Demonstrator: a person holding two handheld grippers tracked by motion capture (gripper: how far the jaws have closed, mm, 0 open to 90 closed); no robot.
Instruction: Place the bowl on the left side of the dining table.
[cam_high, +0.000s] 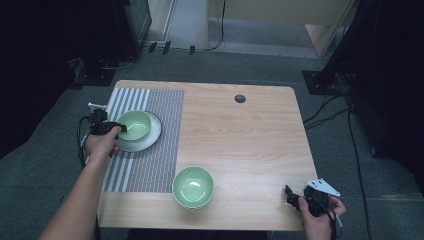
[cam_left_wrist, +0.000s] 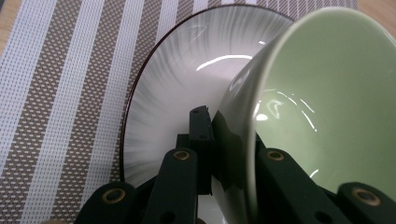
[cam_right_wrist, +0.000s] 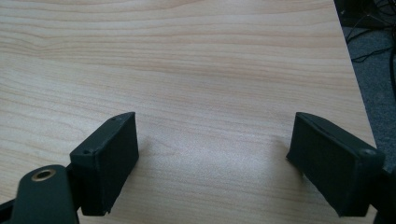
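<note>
Overhead forward-down view, two close jaw-level views

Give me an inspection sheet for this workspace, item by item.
Surface: wooden table, striped placemat on its left part.
Job's things: green bowl on white plate, on the placemat; the bowl looks tilted in the left gripper view.
Clutter: second green bowl at the near edge.
Grippers: left gripper shut on the bowl's rim; right gripper open over bare wood.
Cables: on the floor, right of the table.
Surroundings: grey carpet, dark stands.
</note>
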